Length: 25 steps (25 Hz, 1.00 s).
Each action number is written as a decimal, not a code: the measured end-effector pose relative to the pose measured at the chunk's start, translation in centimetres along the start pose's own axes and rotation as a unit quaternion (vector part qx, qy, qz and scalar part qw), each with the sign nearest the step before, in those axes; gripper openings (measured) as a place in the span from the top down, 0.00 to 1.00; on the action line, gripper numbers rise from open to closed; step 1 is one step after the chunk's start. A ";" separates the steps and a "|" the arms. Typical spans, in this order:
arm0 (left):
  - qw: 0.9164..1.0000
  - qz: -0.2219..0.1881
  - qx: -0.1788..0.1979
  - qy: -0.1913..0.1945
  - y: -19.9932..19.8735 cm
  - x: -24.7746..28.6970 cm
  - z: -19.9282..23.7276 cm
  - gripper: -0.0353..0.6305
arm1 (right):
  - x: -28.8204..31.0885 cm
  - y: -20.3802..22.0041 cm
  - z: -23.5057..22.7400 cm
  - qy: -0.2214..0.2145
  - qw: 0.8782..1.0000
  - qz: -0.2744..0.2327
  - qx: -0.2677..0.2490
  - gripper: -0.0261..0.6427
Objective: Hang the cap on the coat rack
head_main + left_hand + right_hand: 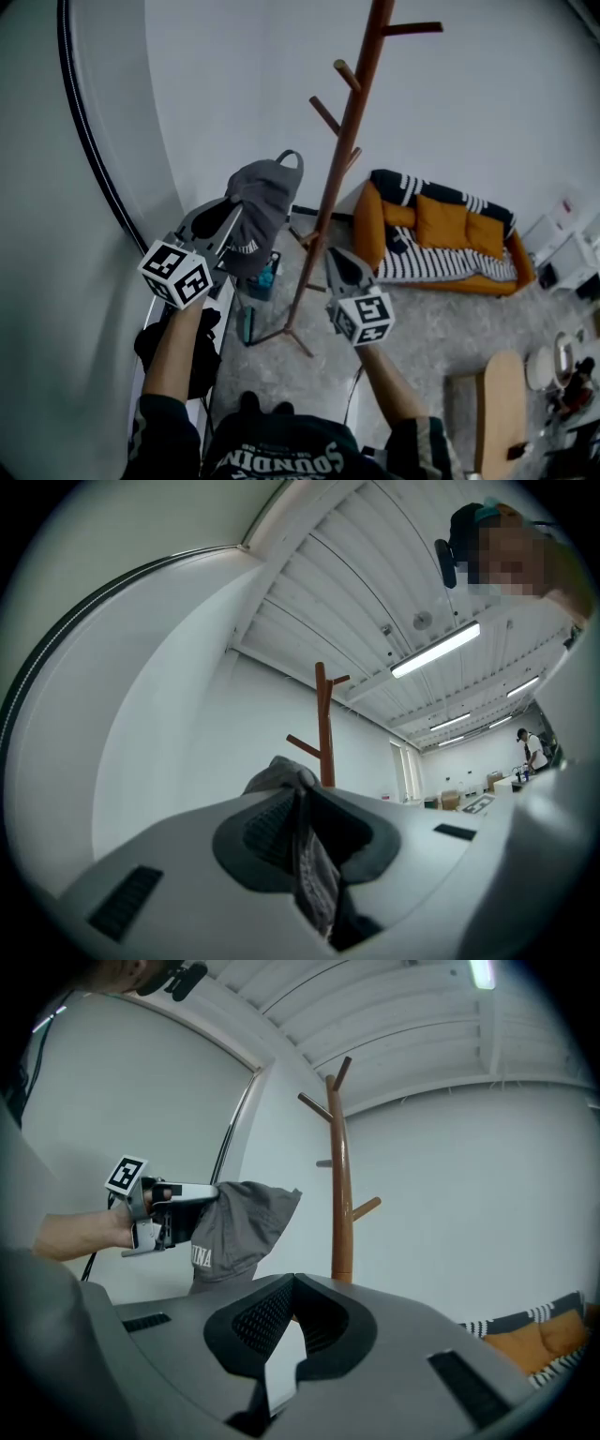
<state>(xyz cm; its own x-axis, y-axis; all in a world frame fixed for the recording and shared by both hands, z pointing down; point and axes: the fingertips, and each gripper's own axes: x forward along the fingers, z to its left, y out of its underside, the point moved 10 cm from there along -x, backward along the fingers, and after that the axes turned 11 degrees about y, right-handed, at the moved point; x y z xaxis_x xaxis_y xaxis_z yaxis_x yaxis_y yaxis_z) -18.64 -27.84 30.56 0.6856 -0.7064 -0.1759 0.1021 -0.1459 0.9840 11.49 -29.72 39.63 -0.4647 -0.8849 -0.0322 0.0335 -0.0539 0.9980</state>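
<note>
A grey cap (263, 208) hangs in the air to the left of the brown wooden coat rack (343, 155), apart from its pegs. My left gripper (234, 216) is shut on the cap's edge. In the left gripper view the cap's fabric (307, 855) is pinched between the jaws, and the coat rack (324, 733) stands beyond. My right gripper (331, 253) is low beside the pole, its jaws shut and holding nothing. The right gripper view shows my right gripper (294, 1277), with the cap (242, 1227), the left gripper (183, 1206) and the coat rack (339, 1194) ahead.
An orange sofa (441, 239) with a striped cover stands behind the rack. A wooden table (502, 412) is at the lower right and white shelves (562, 239) at the far right. A black bag (178, 349) and a teal object (265, 279) lie by the curved wall (56, 234) on the left.
</note>
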 end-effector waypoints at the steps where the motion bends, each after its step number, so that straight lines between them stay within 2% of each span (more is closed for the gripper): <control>1: 1.000 -0.005 0.004 0.001 -0.6 0.3 0.1 0.87 | 0.0 0.0 0.1 0.000 1.000 -0.001 -0.001 0.96; 8: 0.999 -0.054 0.005 0.003 -4.4 2.0 1.1 0.87 | 0.7 0.3 0.4 0.005 1.000 0.001 -0.004 0.96; 18: 0.994 -0.104 0.007 0.033 -9.3 5.1 3.0 0.87 | 0.4 0.6 0.0 0.015 1.000 0.009 -0.004 0.96; 21: 0.992 -0.113 -0.023 0.051 -9.8 6.0 4.2 0.87 | 0.1 0.5 -0.4 0.026 1.000 0.005 0.000 0.96; 25: 0.984 -0.112 -0.104 0.086 -8.7 7.4 6.3 0.87 | -0.5 0.6 -1.0 0.034 0.999 0.024 0.001 0.96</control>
<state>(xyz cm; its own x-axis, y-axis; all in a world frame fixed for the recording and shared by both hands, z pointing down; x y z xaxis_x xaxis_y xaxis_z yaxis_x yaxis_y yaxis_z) -18.95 -36.17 20.56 0.7393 -0.5423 -0.3993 0.3981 -0.1264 0.9086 12.62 -29.82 40.16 -0.4017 -0.9157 0.0119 0.0529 -0.0103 0.9985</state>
